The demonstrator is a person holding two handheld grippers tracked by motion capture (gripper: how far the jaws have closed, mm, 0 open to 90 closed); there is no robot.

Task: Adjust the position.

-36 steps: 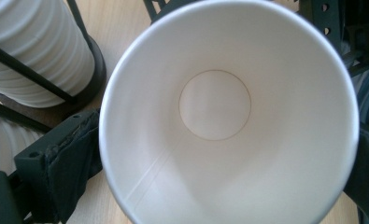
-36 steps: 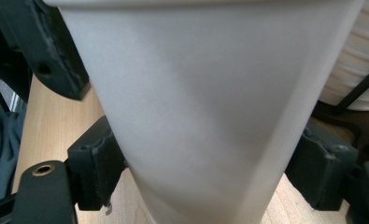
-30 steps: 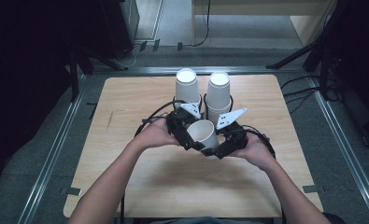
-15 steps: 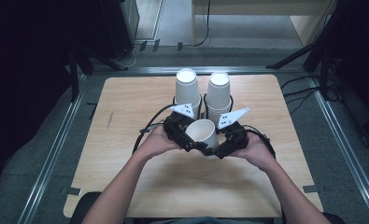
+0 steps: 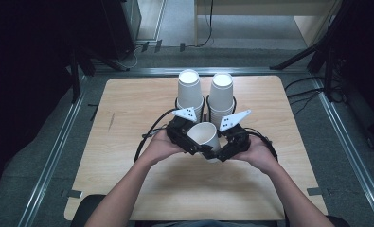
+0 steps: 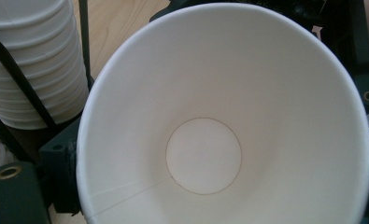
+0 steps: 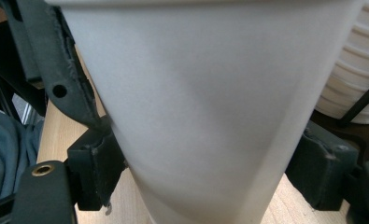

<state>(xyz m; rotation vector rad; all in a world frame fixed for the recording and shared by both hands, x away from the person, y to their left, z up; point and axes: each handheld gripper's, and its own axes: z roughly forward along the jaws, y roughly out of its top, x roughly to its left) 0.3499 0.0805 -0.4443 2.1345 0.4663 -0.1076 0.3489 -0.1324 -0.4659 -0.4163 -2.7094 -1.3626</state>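
Observation:
A white paper cup (image 5: 204,135) is held mouth-up and tilted above the table's middle, between both grippers. My right gripper (image 5: 218,153) comes in from the right. In the right gripper view its jaws (image 7: 201,172) press the cup's lower wall (image 7: 210,107) from both sides. My left gripper (image 5: 198,145) reaches in from the left, and its view looks straight into the cup's mouth (image 6: 219,116). One of the left gripper's fingers (image 7: 46,60) lies along the cup's outer wall near the rim. Its jaws have just been closing a little around the cup, and no firm press shows.
Two tall stacks of upside-down white cups (image 5: 189,90) (image 5: 221,92) stand in black wire holders just behind the grippers. The same stacks crowd the gripper views (image 6: 28,60) (image 7: 355,70). Bare wooden tabletop (image 5: 128,118) lies to the left, right and front.
The left gripper has shifted slightly to the left beside the cup. The cup and the right gripper have stayed where they were.

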